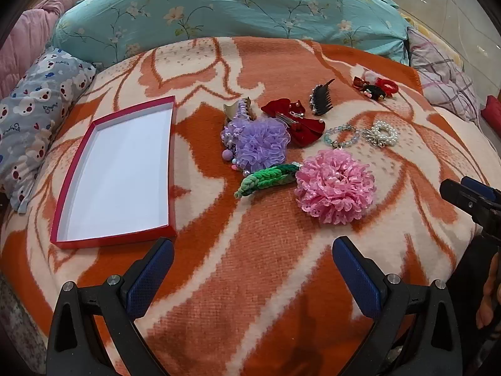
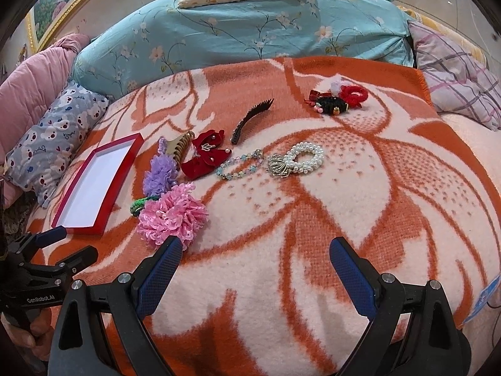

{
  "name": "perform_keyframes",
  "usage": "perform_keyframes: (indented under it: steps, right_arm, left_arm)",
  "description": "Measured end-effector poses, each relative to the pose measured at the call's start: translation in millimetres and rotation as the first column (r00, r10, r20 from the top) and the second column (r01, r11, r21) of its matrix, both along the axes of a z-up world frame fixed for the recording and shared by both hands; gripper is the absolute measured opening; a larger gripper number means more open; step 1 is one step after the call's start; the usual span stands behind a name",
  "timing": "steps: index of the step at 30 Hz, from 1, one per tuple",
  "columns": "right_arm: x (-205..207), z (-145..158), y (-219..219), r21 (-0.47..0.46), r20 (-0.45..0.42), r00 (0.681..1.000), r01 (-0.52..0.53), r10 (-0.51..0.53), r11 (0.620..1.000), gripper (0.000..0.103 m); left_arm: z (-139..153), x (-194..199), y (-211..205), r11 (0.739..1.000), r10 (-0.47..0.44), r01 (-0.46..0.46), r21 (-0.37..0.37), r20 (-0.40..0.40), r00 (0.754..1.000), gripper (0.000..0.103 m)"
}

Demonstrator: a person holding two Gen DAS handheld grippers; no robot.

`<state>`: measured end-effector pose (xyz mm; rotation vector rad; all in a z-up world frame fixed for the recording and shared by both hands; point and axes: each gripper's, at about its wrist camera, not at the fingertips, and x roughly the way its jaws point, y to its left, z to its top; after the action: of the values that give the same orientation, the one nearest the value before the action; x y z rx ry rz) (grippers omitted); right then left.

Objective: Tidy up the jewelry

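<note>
Both cameras look forward and down over the bed's orange blanket [image 1: 250,282] toward the blue quilt [image 1: 219,15] at the back. The left view sits closer to the red box [image 1: 116,172]; the right view, set further right, sees it far left. Both share the hair accessories, and each catches the other claw at its edge.

Fuzzy woven blanket [image 1: 250,282], frilly lace pink flower [image 1: 335,188], glossy pearl bracelet [image 2: 305,156], smooth cardboard box [image 1: 78,169]
</note>
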<state>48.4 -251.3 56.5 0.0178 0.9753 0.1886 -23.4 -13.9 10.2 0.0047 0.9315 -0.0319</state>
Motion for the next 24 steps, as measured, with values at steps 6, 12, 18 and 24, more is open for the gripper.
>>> perform_keyframes:
  steps: [6,12,18,24]
  right_arm:
    - [1,-1,-2,0.0,-0.003,1.0,0.004,-0.004,1.0,0.096]
    - [2,-1,-2,-0.001,0.001,1.0,0.001,-0.001,1.0,0.096]
    - [3,-1,-3,0.0,0.0,1.0,0.006,-0.006,1.0,0.096]
    - [8,-2,-8,0.001,-0.001,1.0,0.02,-0.02,1.0,0.096]
  left_arm:
    - [0,1,0,1.0,-0.003,0.002,-0.011,-0.006,1.0,0.102]
    - [0,3,0,1.0,-0.004,0.004,-0.019,-0.011,1.0,0.102]
    - [0,6,-2,1.0,-0.011,0.01,-0.024,-0.016,1.0,0.102]
    - [-2,10,-4,1.0,-0.014,0.013,-0.028,-0.025,1.0,0.102]
